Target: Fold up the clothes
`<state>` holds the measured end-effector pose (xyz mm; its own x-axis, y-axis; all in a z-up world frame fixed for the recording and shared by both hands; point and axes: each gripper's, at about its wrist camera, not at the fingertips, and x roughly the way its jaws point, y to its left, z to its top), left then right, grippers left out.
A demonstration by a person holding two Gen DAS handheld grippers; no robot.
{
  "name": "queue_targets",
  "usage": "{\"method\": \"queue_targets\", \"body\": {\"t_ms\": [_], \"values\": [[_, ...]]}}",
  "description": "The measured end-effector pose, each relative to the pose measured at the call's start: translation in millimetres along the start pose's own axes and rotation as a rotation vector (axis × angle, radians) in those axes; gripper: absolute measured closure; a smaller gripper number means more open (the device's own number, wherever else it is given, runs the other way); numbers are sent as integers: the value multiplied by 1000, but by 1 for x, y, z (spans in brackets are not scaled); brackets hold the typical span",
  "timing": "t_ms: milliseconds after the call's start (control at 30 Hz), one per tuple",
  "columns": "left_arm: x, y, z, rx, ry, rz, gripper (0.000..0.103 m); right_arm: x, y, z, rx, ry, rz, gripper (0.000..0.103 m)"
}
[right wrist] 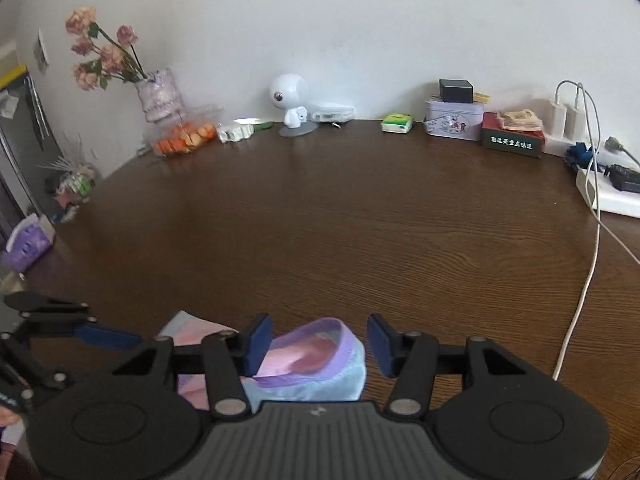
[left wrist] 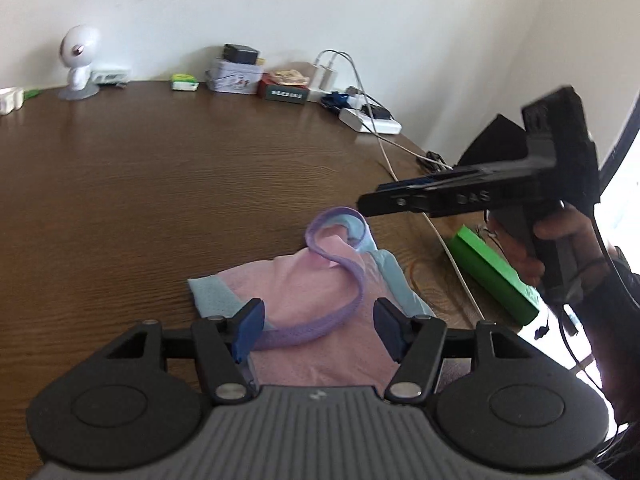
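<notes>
- Left gripper [left wrist: 318,326] open above the pink garment [left wrist: 320,292], clear of its purple waistband [left wrist: 340,280].
- Right gripper [right wrist: 318,342] open, holding nothing.
- Garment near the table's [right wrist: 320,220] front edge.

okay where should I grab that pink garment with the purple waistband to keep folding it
Take the pink garment by its purple waistband, coming down from above: the band stands up in a raised loop off the table, thicker than the flat fabric.

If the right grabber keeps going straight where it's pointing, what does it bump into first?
Most likely the pink and blue garment. It lies right between the open right gripper fingers, its purple band curled up. Beyond it is only bare brown table. Depth is hard to judge here.
</notes>
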<state>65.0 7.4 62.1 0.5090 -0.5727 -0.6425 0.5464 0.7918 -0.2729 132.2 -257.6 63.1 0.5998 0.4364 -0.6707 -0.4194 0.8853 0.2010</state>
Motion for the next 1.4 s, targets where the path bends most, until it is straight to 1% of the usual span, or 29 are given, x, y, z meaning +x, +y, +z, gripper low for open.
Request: {"method": "queue_targets", "body": {"t_ms": [67, 100, 133, 167, 200, 267, 367, 500, 600, 633, 667, 733, 767, 800, 833, 900, 933, 967, 1033, 1067, 1100, 1133, 1167, 1200, 1233, 1267, 1300, 1333, 1400], "values": [[11, -7, 2, 44, 5, 34, 33, 14, -3, 0, 10, 32, 8, 54], [16, -9, 3, 57, 14, 41, 33, 21, -4, 1, 15, 48, 12, 59], [21, -10, 4, 71, 23, 49, 43, 28, -6, 1, 20, 64, 16, 69], [27, -10, 5, 76, 40, 46, 68, 35, -6, -1, 23, 86, 7, 77], [30, -8, 6, 69, 56, 37, 79, 41, -7, -2, 27, 108, -3, 96], [32, -2, 8, 47, 65, 23, 88, 45, -5, -6, 12, 99, -21, 99], [31, 13, 22, -12, 29, 27, 99, 36, -7, -8, 18, 43, -6, 101], [38, 38, 62, -73, -38, 94, 99, 28, -11, 1, 32, -44, -29, 102], [66, 53, 103, -102, -80, 180, 94, 40, -23, 10, 71, -70, -78, 102], [75, 59, 112, -115, -85, 201, 83, 48, -29, 12, 100, -83, -120, 100], [82, 65, 119, -120, -70, 220, 66, 55, -33, 12, 114, -78, -153, 96], [80, 70, 123, -124, -29, 246, 61, 57, -39, 11, 148, -48, -192, 91], [71, 71, 119, -131, -36, 236, 58, 49, -40, 9, 154, -59, -164, 90], [61, 71, 112, -145, -40, 211, 54, 39, -38, 6, 145, -71, -125, 85], [52, 70, 104, -164, -37, 180, 47, 29, -36, 2, 143, -62, -56, 72], [39, 64, 85, -199, -2, 107, 43, 17, -31, -7, 158, -29, 94, 60], [37, 59, 76, -203, 29, 75, 43, 14, -29, -12, 176, -6, 175, 61], [36, 53, 65, -204, 60, 51, 43, 18, -24, -15, 177, 15, 205, 61], [39, 44, 49, -218, 90, 42, 43, 25, -15, -21, 180, 58, 263, 61], [42, 40, 42, -216, 96, 52, 43, 30, -11, -23, 174, 69, 242, 61], [44, 37, 37, -214, 91, 72, 43, 36, -7, -24, 168, 79, 220, 72], [46, 36, 32, -215, 79, 96, 44, 38, -3, -25, 163, 83, 217, 92], [45, 35, 29, -216, 65, 108, 45, 36, -2, -25, 169, 61, 231, 98], [42, 34, 27, -220, 57, 104, 46, 33, -1, -26, 175, 39, 245, 98], [40, 34, 26, -225, 55, 96, 55, 27, 1, -25, 175, 23, 253, 99], [36, 33, 25, -229, 52, 87, 76, 18, 4, -26, 158, 1, 265, 99], [31, 31, 25, -229, 42, 77, 85, 8, 7, -27, 141, -20, 277, 100], [25, 27, 23, -230, 20, 74, 90, -3, 12, -30, 109, -44, 293, 100], [7, 19, 15, -233, -36, 90, 91, -25, 21, -38, 54, -76, 328, 100]]}}
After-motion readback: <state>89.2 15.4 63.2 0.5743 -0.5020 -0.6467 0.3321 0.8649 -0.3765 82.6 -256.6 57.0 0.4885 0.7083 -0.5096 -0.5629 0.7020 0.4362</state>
